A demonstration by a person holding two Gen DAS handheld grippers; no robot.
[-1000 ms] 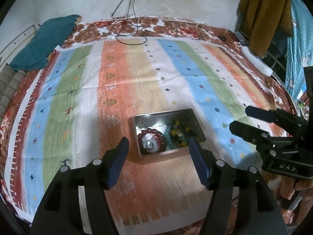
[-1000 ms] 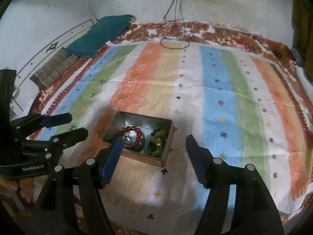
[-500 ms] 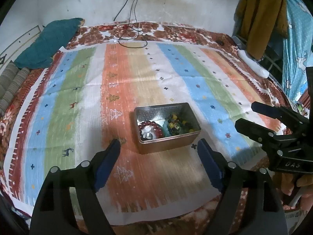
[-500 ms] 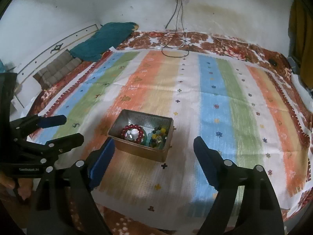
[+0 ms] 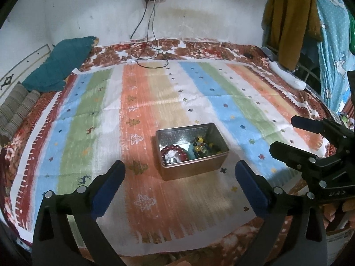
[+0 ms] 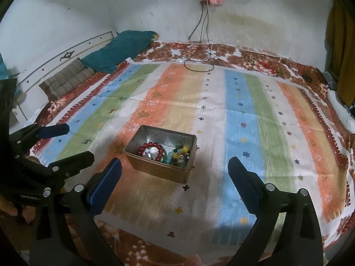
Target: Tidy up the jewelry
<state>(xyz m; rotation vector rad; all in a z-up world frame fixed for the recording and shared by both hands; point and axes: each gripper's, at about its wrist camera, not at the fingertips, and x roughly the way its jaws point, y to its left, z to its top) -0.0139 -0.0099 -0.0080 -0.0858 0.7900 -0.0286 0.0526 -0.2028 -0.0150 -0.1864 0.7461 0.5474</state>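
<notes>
An open metal tin (image 5: 212, 166) (image 6: 159, 171) rests on the striped cloth (image 5: 155, 93). Inside lie a red bead bracelet (image 5: 175, 153) (image 6: 153, 150) on the left and a heap of mixed coloured beads (image 5: 200, 147) (image 6: 180, 155) on the right. My left gripper (image 5: 179, 165) hovers short of the tin, its jaws opening wide with nothing between them. My right gripper (image 6: 174, 161) does the same from the other side, also empty. Each shows in the other's view: the right gripper (image 5: 286, 134) and the left gripper (image 6: 78, 141).
A teal pillow (image 5: 60, 66) and a striped cushion (image 6: 68, 79) lie at the far left. Black cables (image 5: 150, 55) run from a wall socket onto the bed. Clothes (image 5: 288, 22) hang at the right, above a white object (image 5: 286, 75) on the bed's edge.
Both grippers have drawn back from the tin and their jaws have spread wider. The tin and its beads have not moved.
</notes>
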